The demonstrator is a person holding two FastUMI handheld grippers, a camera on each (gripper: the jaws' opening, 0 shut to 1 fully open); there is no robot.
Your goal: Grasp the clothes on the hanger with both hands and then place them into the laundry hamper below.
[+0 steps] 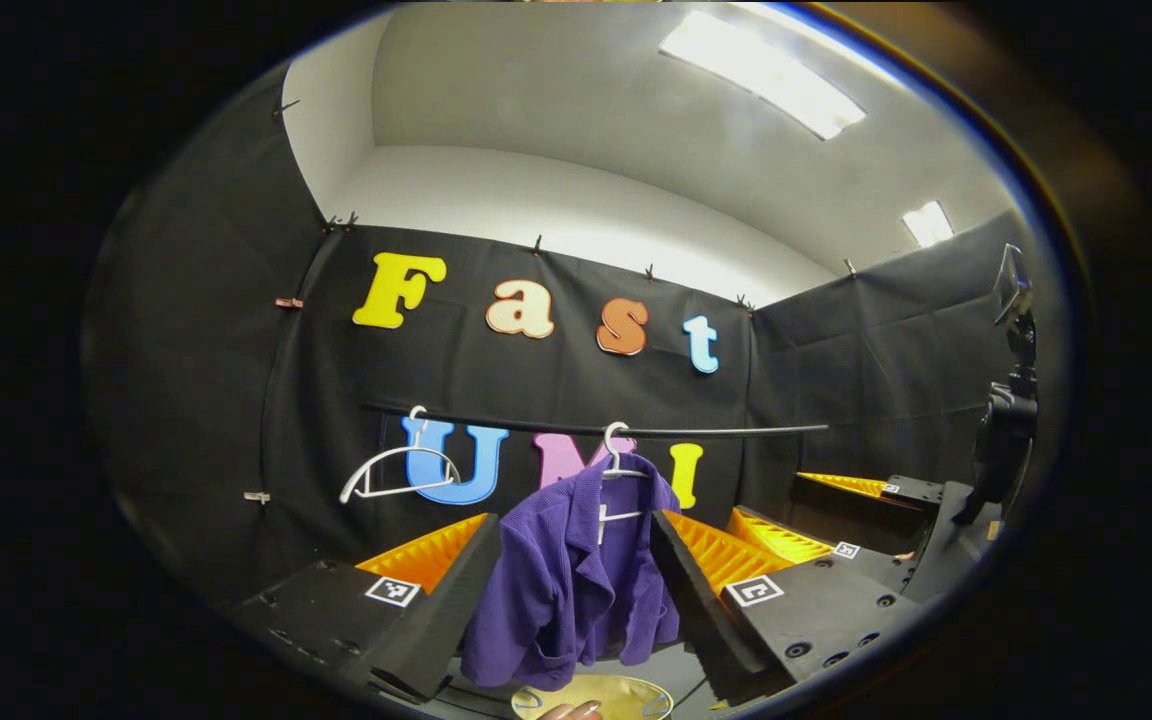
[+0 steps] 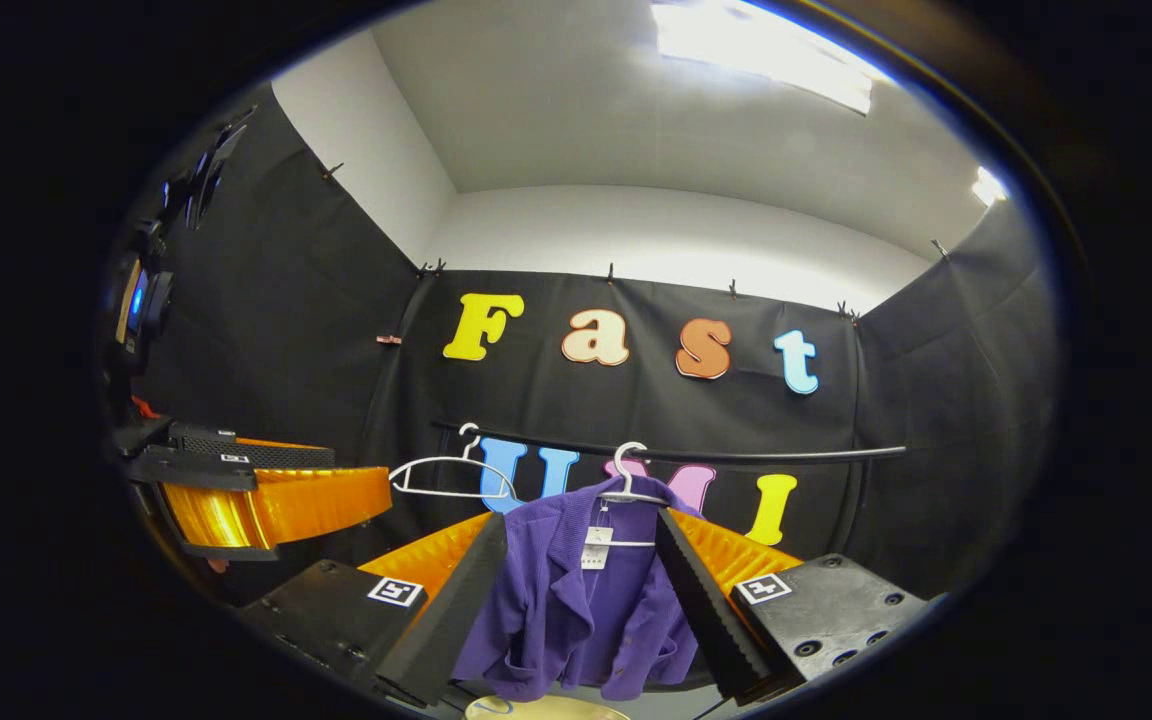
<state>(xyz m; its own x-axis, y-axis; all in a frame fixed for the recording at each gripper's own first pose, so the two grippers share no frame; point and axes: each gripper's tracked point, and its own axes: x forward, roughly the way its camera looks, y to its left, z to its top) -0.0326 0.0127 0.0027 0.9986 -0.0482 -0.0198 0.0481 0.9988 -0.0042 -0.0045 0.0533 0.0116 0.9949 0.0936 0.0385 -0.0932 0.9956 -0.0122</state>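
Purple cardigan (image 1: 576, 570) hung on its hanger (image 1: 619, 470) between my left tool's (image 1: 576, 600) spread fingers — ungrasped. Right gripper view: my right tool (image 2: 581, 600) gaped too, hamper (image 2: 546, 708) waiting below — everything remained undone.

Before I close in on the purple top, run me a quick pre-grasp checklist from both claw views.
1. Purple top on its hanger, hooked over the rail: ok.
2. Left claw open, top framed between its fingers: ok.
3. Right claw open, top framed likewise: ok.
4. Fingers touching the fabric: not ok, both claws look short of it.
5. Empty hanger off to the side on the rail, out of the path: ok.
6. Hamper below: cannot tell; a yellowish rim shows beneath the top, too little to confirm it.
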